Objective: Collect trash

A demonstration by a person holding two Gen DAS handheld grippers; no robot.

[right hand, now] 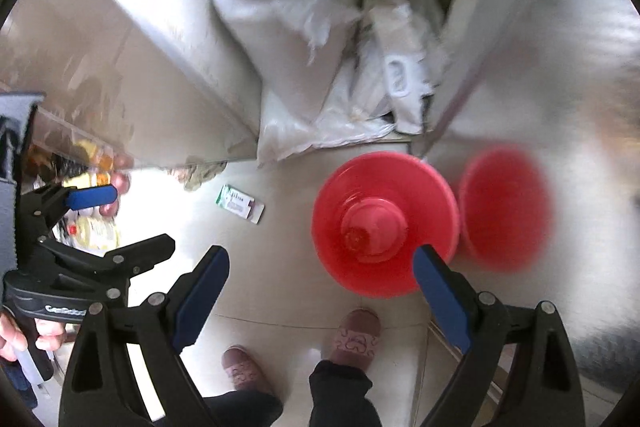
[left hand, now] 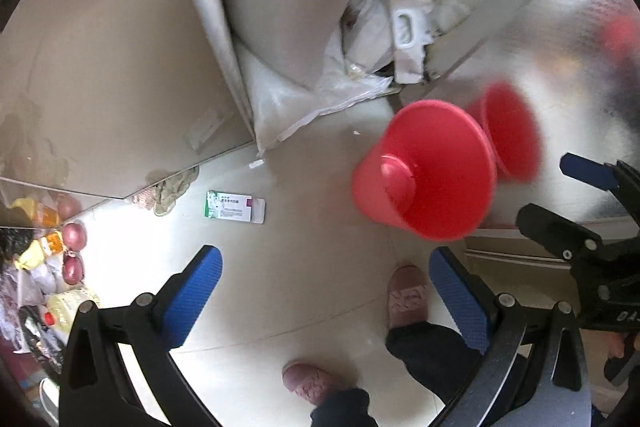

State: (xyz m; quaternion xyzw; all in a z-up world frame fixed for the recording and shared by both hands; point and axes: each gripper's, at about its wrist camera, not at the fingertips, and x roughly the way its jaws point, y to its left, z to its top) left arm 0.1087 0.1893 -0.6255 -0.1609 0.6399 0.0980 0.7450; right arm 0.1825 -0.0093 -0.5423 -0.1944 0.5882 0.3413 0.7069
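A small white and green box (left hand: 235, 207) lies flat on the pale floor; it also shows in the right wrist view (right hand: 240, 203). To its right stands a red plastic bin (left hand: 430, 169), seen from above in the right wrist view (right hand: 380, 223), with its red reflection (right hand: 504, 207) in a shiny metal panel. My left gripper (left hand: 326, 291) is open and empty, high above the floor, nearer than the box. My right gripper (right hand: 320, 295) is open and empty, its right finger over the bin's near rim. Each gripper shows at the edge of the other's view.
A beige cabinet (left hand: 120, 67) stands at left, with white bags (left hand: 304, 27) piled behind between it and the metal panel (left hand: 560, 67). A crumpled rag (left hand: 172, 189) lies by the cabinet corner. Onions and packets (left hand: 60, 259) crowd the far left. The person's slippers (left hand: 406, 293) are below.
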